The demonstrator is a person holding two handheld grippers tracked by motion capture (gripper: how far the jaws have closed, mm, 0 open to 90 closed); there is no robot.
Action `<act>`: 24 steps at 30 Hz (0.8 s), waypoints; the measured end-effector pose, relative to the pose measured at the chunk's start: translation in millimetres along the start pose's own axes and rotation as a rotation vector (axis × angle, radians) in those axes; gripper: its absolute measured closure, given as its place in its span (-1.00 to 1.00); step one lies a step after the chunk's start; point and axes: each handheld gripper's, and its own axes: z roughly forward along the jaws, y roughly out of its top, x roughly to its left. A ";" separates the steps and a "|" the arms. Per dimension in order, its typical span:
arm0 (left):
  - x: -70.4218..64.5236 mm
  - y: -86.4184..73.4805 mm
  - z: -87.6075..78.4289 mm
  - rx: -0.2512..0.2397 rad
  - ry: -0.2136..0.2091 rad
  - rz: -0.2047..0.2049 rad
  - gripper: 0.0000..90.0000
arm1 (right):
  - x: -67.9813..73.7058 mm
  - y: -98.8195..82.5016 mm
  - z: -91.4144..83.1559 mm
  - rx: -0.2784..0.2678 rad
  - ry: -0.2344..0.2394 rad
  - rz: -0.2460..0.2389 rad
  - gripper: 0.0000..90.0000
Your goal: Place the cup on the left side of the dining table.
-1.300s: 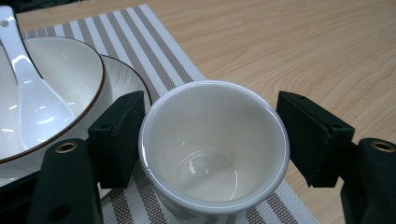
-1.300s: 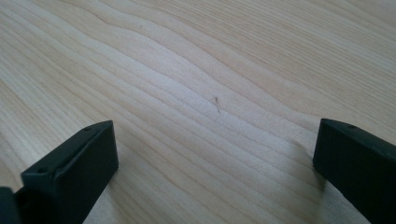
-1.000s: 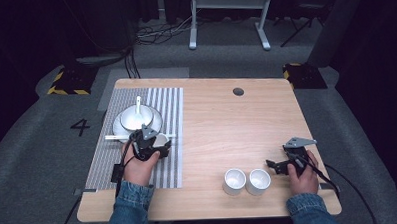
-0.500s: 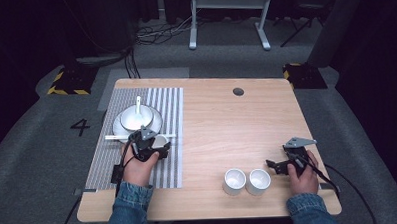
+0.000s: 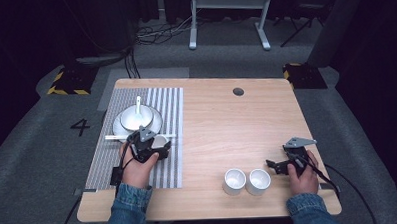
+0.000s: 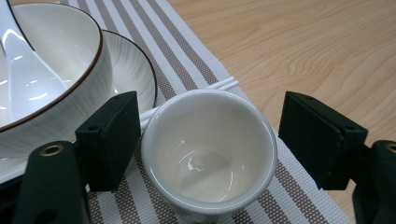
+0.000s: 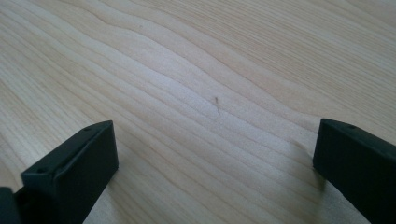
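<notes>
A small white cup stands on the striped placemat, between the jaws of my left gripper, which is open; the left pad is at the cup's wall and the right pad stands a little off it. In the high view that left gripper sits just in front of a white bowl holding a spoon on a plate. White chopsticks lie across the mat behind the cup. My right gripper rests open over bare wood, right of two white cups.
The wooden table has a round cable hole near its far edge. The second of the two cups stands close to the table's front edge. A metal stand is on the floor behind.
</notes>
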 end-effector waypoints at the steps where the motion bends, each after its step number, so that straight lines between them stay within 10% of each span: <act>1: 0.0 0.2 -1.1 -0.005 0.000 0.001 -0.53 | 0.0 0.0 0.0 0.000 0.000 0.000 -1.00; 24: 0.5 -23.1 -42.2 -0.028 -0.001 0.017 -0.53 | 0.0 0.0 0.0 0.000 0.000 0.000 -0.99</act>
